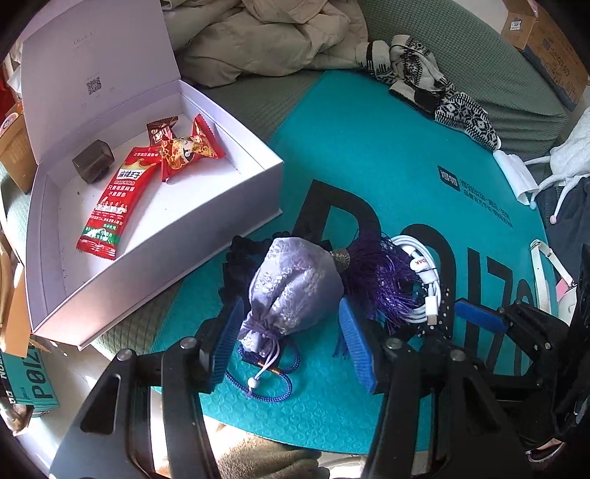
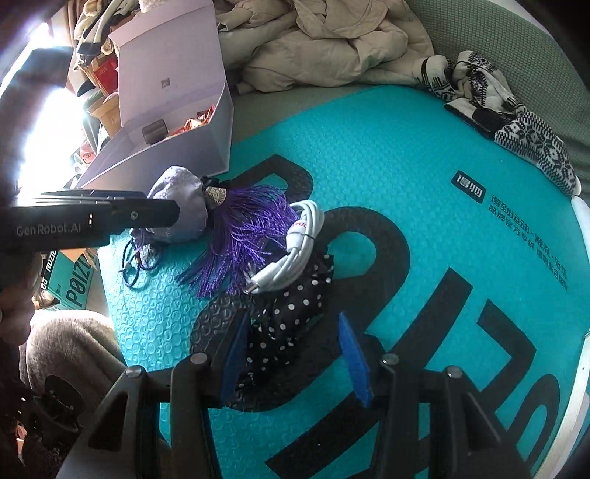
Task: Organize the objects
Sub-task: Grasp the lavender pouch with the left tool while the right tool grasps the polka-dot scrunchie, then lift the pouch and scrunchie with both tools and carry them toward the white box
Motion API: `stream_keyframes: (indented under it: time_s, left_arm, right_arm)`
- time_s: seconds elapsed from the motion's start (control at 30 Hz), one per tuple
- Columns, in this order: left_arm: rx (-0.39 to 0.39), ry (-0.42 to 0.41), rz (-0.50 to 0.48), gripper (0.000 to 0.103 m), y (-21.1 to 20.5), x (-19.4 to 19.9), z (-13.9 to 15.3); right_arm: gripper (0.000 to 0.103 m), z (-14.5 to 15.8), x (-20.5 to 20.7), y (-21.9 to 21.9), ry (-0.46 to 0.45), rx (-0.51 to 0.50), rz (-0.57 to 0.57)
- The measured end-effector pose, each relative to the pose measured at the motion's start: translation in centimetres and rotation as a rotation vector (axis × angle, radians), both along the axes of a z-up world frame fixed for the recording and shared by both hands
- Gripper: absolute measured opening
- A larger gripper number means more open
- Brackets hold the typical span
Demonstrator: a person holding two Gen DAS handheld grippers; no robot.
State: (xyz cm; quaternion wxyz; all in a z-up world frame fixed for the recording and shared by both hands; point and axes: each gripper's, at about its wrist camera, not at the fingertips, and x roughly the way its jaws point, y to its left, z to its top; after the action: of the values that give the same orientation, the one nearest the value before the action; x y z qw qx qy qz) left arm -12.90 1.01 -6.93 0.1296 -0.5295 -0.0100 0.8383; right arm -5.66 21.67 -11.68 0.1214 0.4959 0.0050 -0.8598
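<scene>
A lilac brocade pouch (image 1: 291, 287) with a purple tassel (image 1: 379, 276) lies on the teal mat (image 1: 387, 165). My left gripper (image 1: 291, 342) is open, its blue pads either side of the pouch's tied neck, not closed on it. A coiled white cable (image 1: 424, 280) lies to its right. In the right wrist view my right gripper (image 2: 293, 353) is open around a black polka-dot cloth (image 2: 291, 317) under the cable (image 2: 295, 250); the pouch (image 2: 180, 210) sits beyond. The open white box (image 1: 206, 228) holds a red snack packet (image 1: 114, 199), candies and a dark block.
A beige jacket (image 1: 280, 33) and patterned knit gloves (image 1: 435, 84) lie at the back of the green bed cover. A cardboard box (image 1: 545, 44) stands far right. A teal carton (image 1: 29, 379) sits at lower left. A blue cord (image 1: 265, 387) loops below the pouch.
</scene>
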Motion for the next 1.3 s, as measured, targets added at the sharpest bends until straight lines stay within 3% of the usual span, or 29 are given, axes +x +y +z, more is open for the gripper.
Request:
stream_keyframes:
  time_s: [0.17,0.33,0.5,1.1,1.3]
  left_arm:
    - [-0.009,-0.034,-0.006,0.056,1.0,-1.5,-1.7]
    - [-0.018,-0.041,-0.005,0.049,1.9,-2.1,-2.7]
    - [0.008,-0.043,-0.014,0.044,2.1,-2.1,-2.4]
    - [0.039,-0.058,-0.064,0.044,3.6,3.4,-0.4]
    - [0.028,-0.096,-0.053,0.044,4.2,3.4,-2.2]
  right_arm:
    - [0.049,-0.1,0.0,0.1,0.021,0.008,0.033]
    - [0.024,0.1,-0.1,0.4,0.019,0.069,0.074]
    - [0.019,0.2,-0.2,1.9,0.013,0.055,0.044]
    - [0.018,1.6,3.9,4.1,0.055,0.079,-0.075]
    - [0.019,1.0,4.8,4.3,0.069,0.088,-0.103]
